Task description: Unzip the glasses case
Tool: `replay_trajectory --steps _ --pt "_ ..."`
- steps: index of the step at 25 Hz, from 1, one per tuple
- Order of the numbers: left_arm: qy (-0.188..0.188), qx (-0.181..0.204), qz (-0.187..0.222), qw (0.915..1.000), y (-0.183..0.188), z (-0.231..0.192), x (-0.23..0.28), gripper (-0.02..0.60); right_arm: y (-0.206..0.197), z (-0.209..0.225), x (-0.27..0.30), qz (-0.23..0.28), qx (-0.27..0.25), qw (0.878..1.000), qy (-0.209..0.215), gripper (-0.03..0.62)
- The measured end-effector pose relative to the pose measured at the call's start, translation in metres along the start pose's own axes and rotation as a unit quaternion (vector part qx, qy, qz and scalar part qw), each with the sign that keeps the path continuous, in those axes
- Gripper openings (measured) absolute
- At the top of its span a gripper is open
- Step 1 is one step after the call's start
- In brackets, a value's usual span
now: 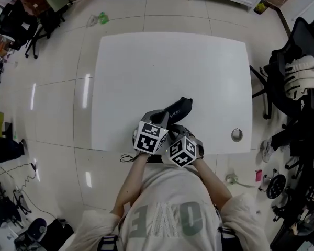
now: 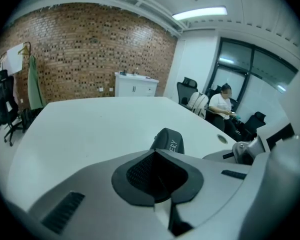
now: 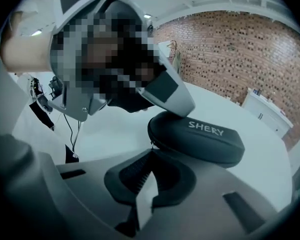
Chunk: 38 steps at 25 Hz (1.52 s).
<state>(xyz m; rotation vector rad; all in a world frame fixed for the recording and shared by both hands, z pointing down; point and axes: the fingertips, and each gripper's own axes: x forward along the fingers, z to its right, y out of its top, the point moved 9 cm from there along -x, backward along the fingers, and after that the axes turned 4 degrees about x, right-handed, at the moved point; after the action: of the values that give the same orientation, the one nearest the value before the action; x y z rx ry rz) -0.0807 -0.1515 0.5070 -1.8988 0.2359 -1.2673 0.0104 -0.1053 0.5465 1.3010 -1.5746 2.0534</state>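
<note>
The glasses case (image 1: 177,110) is black with white lettering, the table (image 1: 172,61) under it plain white. The left gripper (image 2: 157,153) and right gripper (image 3: 150,153) are pale grey with black ribbed pads, each carrying a cube (image 1: 150,137) of black-and-white square markers. The brick wall (image 2: 90,49) is red-brown, and the floor (image 1: 57,88) is glossy cream tile

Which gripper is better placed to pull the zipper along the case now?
Right. Its gripper is shut with the tips right at the zipper pull, though a grip isn't certain. The left gripper rests on top of the case, steadying it.
</note>
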Motion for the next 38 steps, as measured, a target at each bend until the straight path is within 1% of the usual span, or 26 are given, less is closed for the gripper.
replay_trajectory --steps 2,3,6,8,10,13,15,18,20,22,23,25,27,28,29,33,38 --pt "-0.011 -0.017 0.002 0.9998 -0.001 -0.001 0.001 0.003 -0.004 0.004 -0.001 -0.003 0.010 1.000 -0.004 0.000" --pt "-0.014 -0.020 0.003 0.9997 -0.001 -0.001 0.002 0.003 -0.006 0.007 -0.002 -0.004 0.016 1.000 -0.008 0.000" --pt "-0.008 -0.001 0.002 1.0000 -0.001 0.002 0.003 0.003 -0.015 0.022 -0.009 -0.005 0.042 0.999 -0.029 0.000" --pt "-0.009 -0.003 0.005 0.9999 -0.002 0.002 0.002 0.003 -0.023 0.036 -0.014 -0.009 0.063 0.997 -0.052 0.000" --pt "-0.010 -0.006 0.008 0.9999 -0.002 0.001 0.002 0.003 -0.029 0.055 -0.019 -0.009 0.090 0.993 -0.080 0.000" --pt "-0.009 -0.005 0.007 0.9999 -0.002 0.000 0.002 0.003 -0.034 0.086 -0.026 0.002 0.144 0.981 -0.127 0.000" --pt "-0.005 -0.003 0.007 1.0000 -0.002 0.000 0.002 0.003 -0.034 0.097 -0.028 0.009 0.165 0.977 -0.134 0.000" --pt "0.013 -0.001 0.004 0.9999 0.001 -0.002 -0.001 0.003 -0.031 0.088 -0.026 0.002 0.144 0.982 -0.122 0.000" --pt "0.024 -0.013 0.023 0.9994 0.008 -0.004 -0.010 0.003 -0.027 0.075 -0.024 0.000 0.131 0.986 -0.099 0.000" --pt "0.012 -0.035 0.052 0.9980 0.021 0.001 -0.016 0.003 -0.021 0.058 -0.020 -0.002 0.102 0.992 -0.074 0.000" --pt "0.001 -0.041 0.056 0.9976 0.026 0.006 -0.015 0.003 -0.019 0.051 -0.018 -0.003 0.088 0.994 -0.061 0.000" --pt "-0.021 -0.047 0.038 0.9980 0.029 0.016 -0.005 0.003 -0.015 0.041 -0.015 0.000 0.071 0.997 -0.040 0.000" --pt "-0.033 -0.048 0.001 0.9983 0.021 0.021 0.008 0.003 -0.013 0.035 -0.014 0.001 0.059 0.998 -0.030 0.000" --pt "-0.035 -0.046 -0.013 0.9982 0.015 0.022 0.011 0.003 -0.013 0.034 -0.013 -0.001 0.056 0.998 -0.031 0.000" --pt "-0.036 -0.046 -0.018 0.9981 0.011 0.024 0.012 0.003 -0.014 0.035 -0.013 -0.004 0.055 0.998 -0.032 0.000" --pt "-0.046 -0.074 -0.002 0.9962 0.005 0.027 0.014 0.003 -0.022 0.045 -0.015 -0.011 0.041 0.998 -0.049 0.000" --pt "-0.046 -0.074 -0.004 0.9962 0.005 0.029 0.015 0.003 -0.020 0.072 -0.014 -0.010 0.030 0.997 -0.077 0.000"
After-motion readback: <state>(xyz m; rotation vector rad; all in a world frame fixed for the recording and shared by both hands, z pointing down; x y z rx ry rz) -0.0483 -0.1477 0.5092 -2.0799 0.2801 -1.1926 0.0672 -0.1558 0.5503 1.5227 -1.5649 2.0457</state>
